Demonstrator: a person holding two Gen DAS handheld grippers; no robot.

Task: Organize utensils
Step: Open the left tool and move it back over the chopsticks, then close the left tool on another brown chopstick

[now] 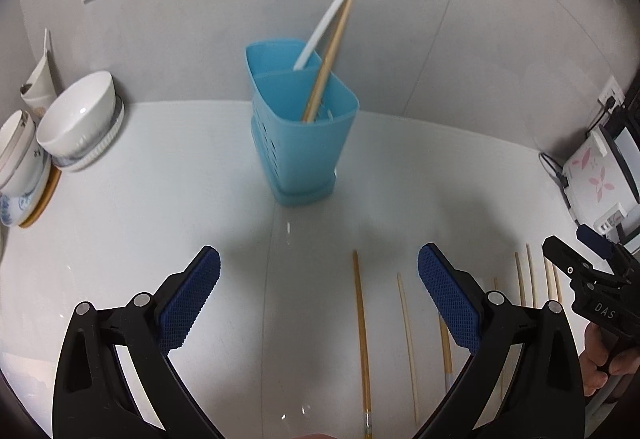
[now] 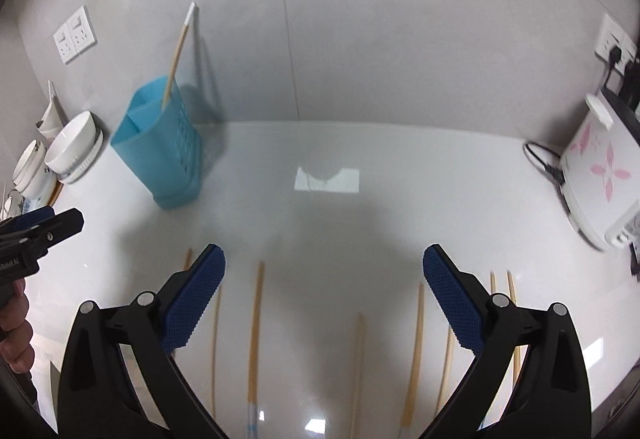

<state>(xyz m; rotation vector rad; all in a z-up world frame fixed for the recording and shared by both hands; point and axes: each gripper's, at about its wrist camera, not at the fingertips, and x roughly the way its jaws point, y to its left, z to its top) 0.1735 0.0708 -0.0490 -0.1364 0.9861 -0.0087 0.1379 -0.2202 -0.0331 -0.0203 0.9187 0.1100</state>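
Left wrist view: left gripper (image 1: 319, 267) angled down over white counter (image 1: 160, 199), jaws wide, nothing held; right gripper (image 2: 324, 267) same, wide and empty. "DAS" legible on right tool. Blue holder (image 1: 304, 135) upright near back wall with two chopsticks inside; loose chopsticks (image 2: 254, 339) lie below both grippers, open counter between
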